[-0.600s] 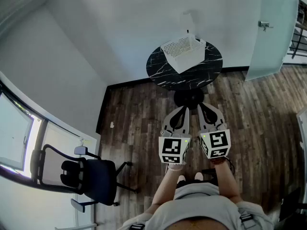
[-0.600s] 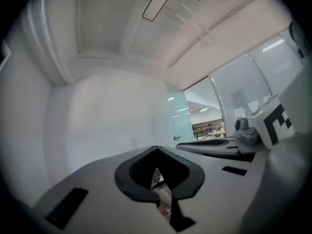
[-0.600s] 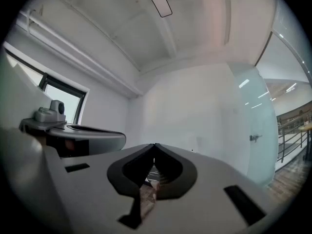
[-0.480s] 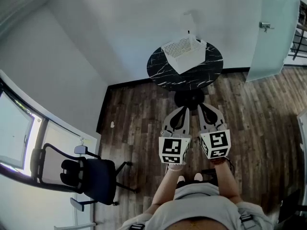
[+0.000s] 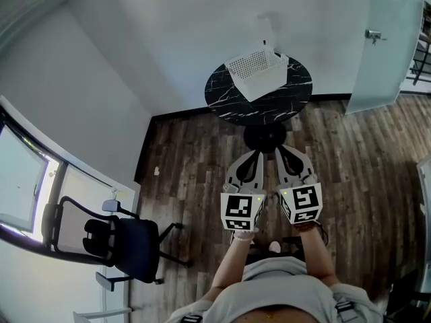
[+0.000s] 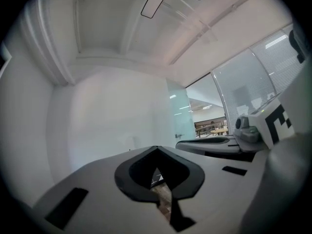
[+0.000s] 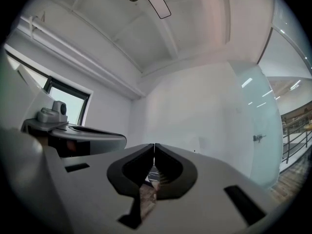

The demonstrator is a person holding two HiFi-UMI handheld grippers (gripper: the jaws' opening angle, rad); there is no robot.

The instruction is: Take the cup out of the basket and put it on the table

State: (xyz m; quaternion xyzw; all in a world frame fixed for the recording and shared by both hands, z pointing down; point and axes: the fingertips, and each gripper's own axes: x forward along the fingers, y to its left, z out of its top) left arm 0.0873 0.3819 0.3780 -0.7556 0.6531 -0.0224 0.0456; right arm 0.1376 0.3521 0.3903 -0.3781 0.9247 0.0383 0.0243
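Cup: cannot be picked out in any view; presumably sits low inside basket (image 5: 256,71), hidden by white lattice walls. Basket: stands on far part of round dark table (image 5: 232,96), well ahead of both claws. Left claw (image 5: 256,155): shut tip to tip, grips nothing. Right claw (image 5: 283,152): likewise closed and empty, just beside the left, level, aimed toward table. Not yet anywhere near basket.

Probably handles as light, stiff and smooth-walled, so may slip or tip under a pinch; if thin, may dent or crack under hard squeeze. Best taken at rim, with one jaw inside and one outside, or across body if narrow enough. Calls for opening claw first, then lifting straight up clear of basket wall. Might drag light basket along if snagged; worth steadying with other claw.
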